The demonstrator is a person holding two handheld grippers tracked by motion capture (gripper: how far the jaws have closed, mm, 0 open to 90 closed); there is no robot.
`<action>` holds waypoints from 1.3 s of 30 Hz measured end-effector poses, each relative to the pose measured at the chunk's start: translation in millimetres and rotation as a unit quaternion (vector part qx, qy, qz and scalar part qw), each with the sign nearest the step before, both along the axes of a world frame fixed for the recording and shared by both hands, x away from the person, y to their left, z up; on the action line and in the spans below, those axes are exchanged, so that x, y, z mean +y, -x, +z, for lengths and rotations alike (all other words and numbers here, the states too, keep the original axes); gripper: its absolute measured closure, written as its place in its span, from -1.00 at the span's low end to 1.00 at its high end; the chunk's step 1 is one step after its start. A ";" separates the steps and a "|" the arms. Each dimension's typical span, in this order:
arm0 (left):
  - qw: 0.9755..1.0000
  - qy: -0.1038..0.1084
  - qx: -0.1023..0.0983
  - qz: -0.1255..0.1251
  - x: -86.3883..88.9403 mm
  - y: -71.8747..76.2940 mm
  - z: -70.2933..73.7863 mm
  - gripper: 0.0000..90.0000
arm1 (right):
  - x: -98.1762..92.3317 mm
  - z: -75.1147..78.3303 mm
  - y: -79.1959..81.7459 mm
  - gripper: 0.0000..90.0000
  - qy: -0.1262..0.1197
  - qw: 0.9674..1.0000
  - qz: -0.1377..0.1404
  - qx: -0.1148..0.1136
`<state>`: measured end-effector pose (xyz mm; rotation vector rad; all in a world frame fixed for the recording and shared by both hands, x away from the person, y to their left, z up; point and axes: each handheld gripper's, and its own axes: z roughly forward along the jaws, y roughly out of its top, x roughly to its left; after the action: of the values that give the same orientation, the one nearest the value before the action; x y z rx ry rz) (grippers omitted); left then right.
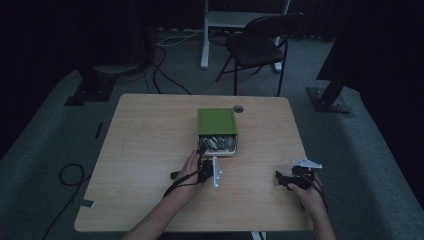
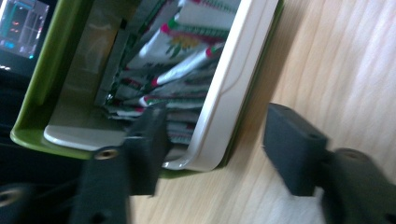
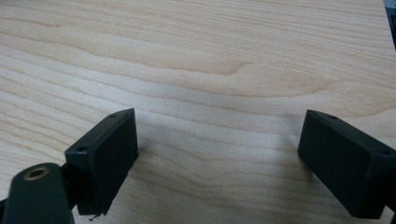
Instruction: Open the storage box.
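A green box lies at the middle of the wooden table, its white drawer pulled out toward me and full of small white packets. My left gripper is at the drawer's front left corner. In the left gripper view its jaws straddle the drawer's white front wall: one jaw is inside over the packets, the other outside over the table, with gaps on both sides. My right gripper rests open near the front right edge, its jaws over bare wood.
A round cable hole sits in the tabletop just behind the box. Beyond the table stand a black folding chair and a white stand. Cables lie on the floor at the left.
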<state>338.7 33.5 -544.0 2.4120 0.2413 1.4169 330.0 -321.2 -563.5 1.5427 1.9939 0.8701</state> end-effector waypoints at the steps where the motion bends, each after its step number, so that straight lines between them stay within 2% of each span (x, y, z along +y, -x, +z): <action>1: 1.000 0.003 0.004 -0.006 -0.4 -1.1 -0.2 0.10 | 0.0 0.0 0.0 -0.74 0.000 1.000 0.000 0.000; 2: 1.000 0.012 0.016 -0.014 -0.7 -3.2 -1.0 0.15 | 0.0 0.0 0.0 -0.74 0.000 1.000 0.000 0.000; 3: 1.000 -0.001 0.015 -0.016 -1.5 -3.6 -0.9 0.18 | 0.0 0.0 0.0 -0.74 0.000 1.000 0.000 0.000; 5: 1.000 0.006 0.014 -0.013 -3.3 -4.7 -1.9 0.24 | 0.0 0.0 0.0 -0.74 0.000 1.000 0.000 0.000; 8: 1.000 -0.002 0.012 -0.011 -4.6 -7.4 -1.6 0.29 | 0.0 0.0 0.0 -0.74 0.000 1.000 0.000 0.000; 12: 1.000 -0.010 0.008 -0.016 -4.8 -10.5 -0.9 0.46 | 0.0 0.0 0.0 -0.74 0.000 1.000 0.000 0.000; 16: 0.999 -0.024 0.007 -0.020 -5.4 -11.9 -0.7 0.48 | 0.0 0.0 0.0 -0.74 0.000 1.000 0.000 0.000; 19: 1.000 -0.021 0.006 -0.021 -5.6 -12.8 -1.8 0.48 | 0.0 0.0 0.0 -0.74 0.000 1.000 0.000 0.000; 25: 0.999 -0.027 0.003 -0.023 -5.0 -17.4 -4.2 0.49 | 0.0 0.0 0.0 -0.74 0.000 1.000 0.000 0.000; 27: 0.999 -0.035 -0.002 -0.024 -5.9 -17.2 -4.8 0.50 | 0.0 0.0 0.0 -0.74 0.000 1.000 0.000 0.000; 34: 0.999 -0.027 -0.002 -0.023 -5.4 -16.7 -5.0 0.51 | 0.0 0.0 0.0 -0.74 0.000 1.000 0.000 0.000; 39: 0.999 -0.032 -0.002 -0.022 -5.7 -15.6 -4.2 0.50 | 0.0 0.0 0.0 -0.74 0.000 1.000 0.000 0.000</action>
<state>354.3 27.7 -548.3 2.4495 0.1433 1.4303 329.9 -321.2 -563.5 1.5425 1.9939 0.8698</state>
